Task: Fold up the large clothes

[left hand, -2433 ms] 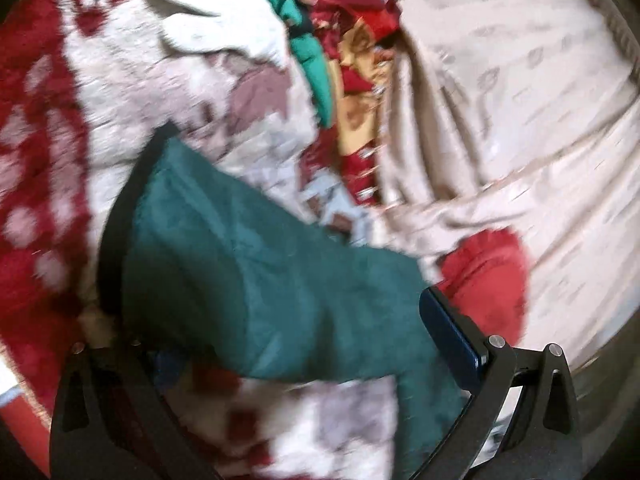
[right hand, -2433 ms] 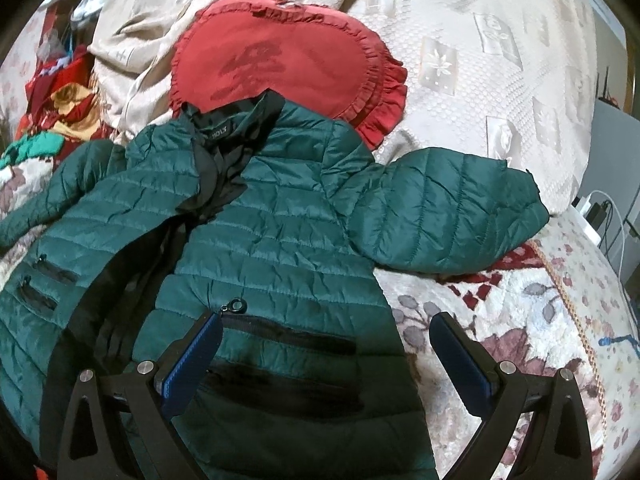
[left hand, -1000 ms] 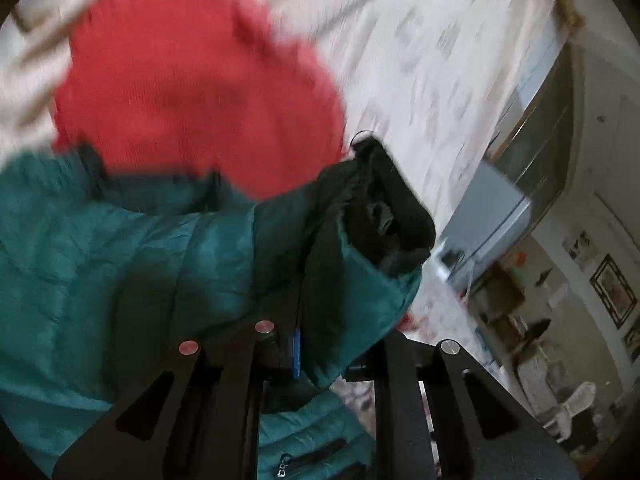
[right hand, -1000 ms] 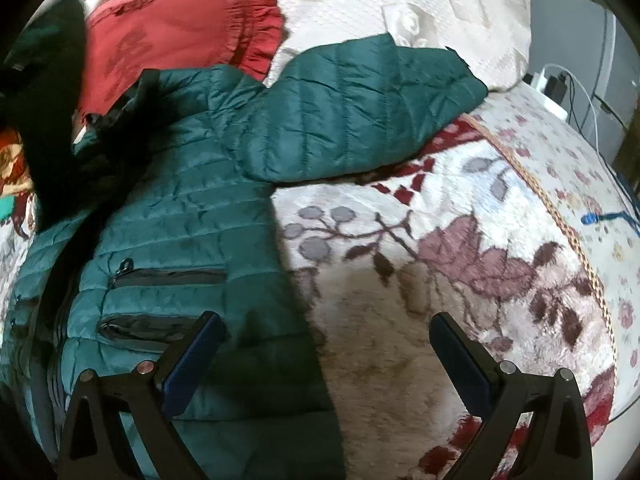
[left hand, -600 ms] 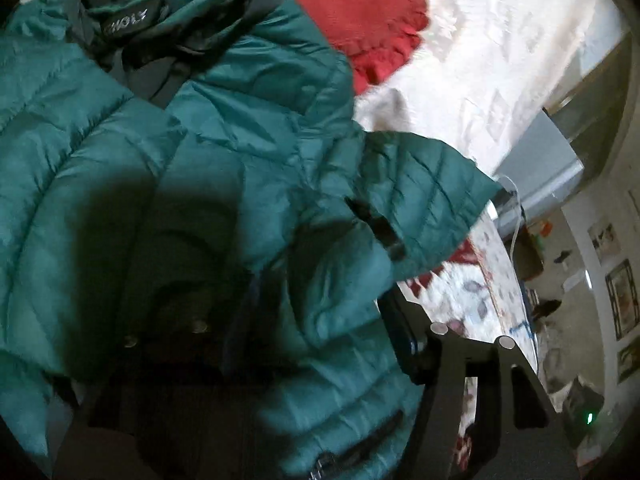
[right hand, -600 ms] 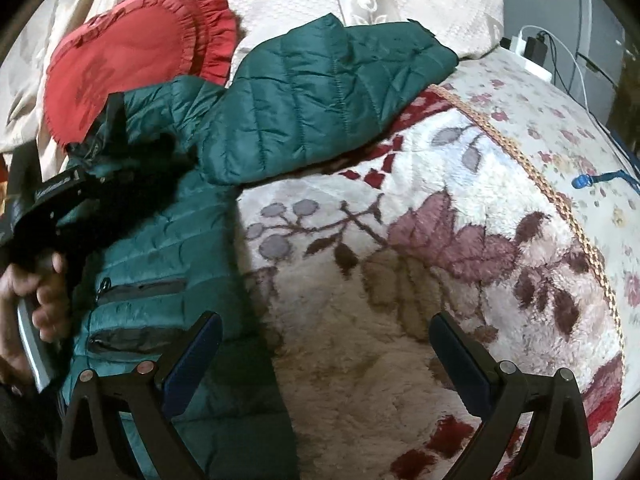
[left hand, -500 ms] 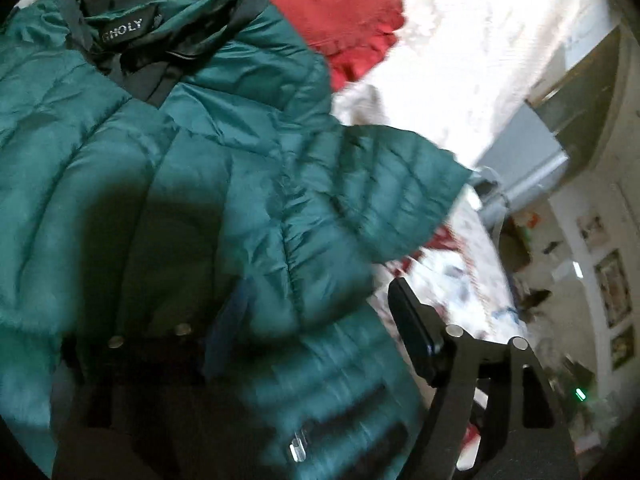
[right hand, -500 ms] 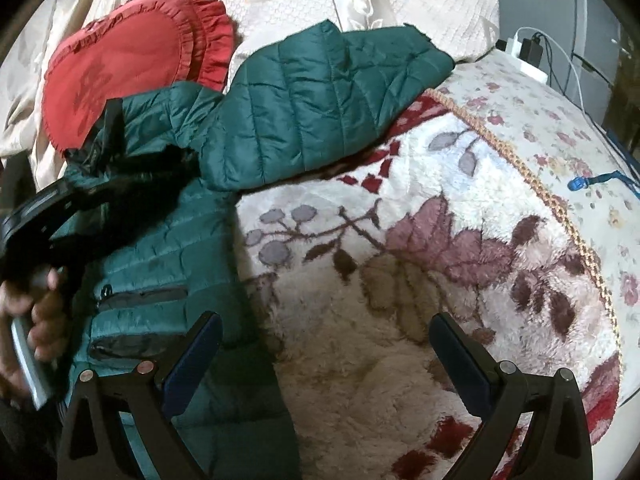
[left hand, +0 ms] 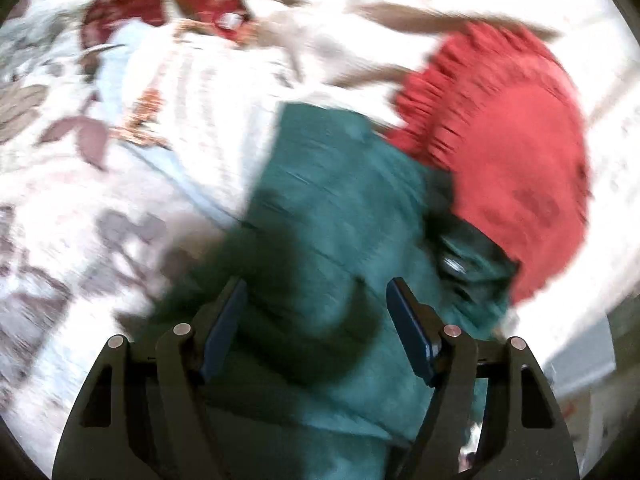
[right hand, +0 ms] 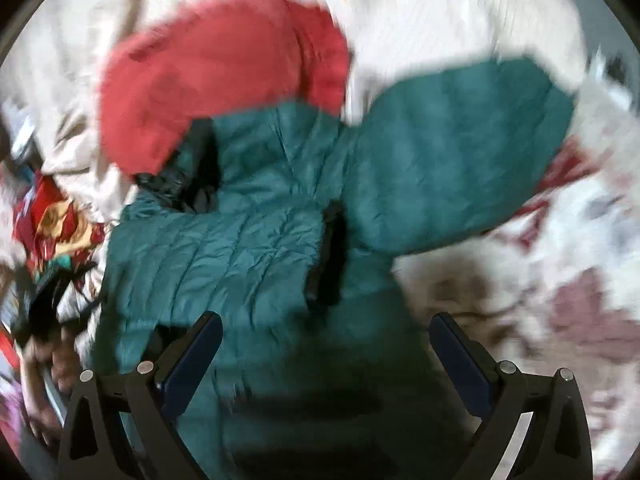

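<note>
A green puffy jacket point(right hand: 248, 248) is lying on a bed point(right hand: 580, 280) that is wearing a fuzzy blanket point(left hand: 80, 208) with red and brown flowers. Both pictures are blurry.

In the right view, one sleeve point(right hand: 216, 260) is lying folded across the front of the jacket, with its black cuff point(right hand: 332, 252) sitting near the middle. The other sleeve point(right hand: 460, 152) is sticking out to the right, over the blanket. The black collar point(right hand: 196, 176) is lying at the top, touching a red pillow point(right hand: 216, 68) with a frilly edge. A cream bedspread point(right hand: 420, 12) is lying behind the pillow. A heap of bright clothes point(right hand: 52, 220) is sitting at the left edge.

The right tongs point(right hand: 326, 356) are standing wide open above the bottom part of the jacket. Nothing is sitting between the blue pads.

The left tongs point(left hand: 316, 320) are standing open too, and they are hanging over the jacket point(left hand: 336, 208). The pads are not pinching it. In this view the pillow point(left hand: 508, 160) is sitting at the upper right, touching the jacket.

A hand point(right hand: 44, 364) is showing at the lower left of the right view, wrapped around a dark handle.
</note>
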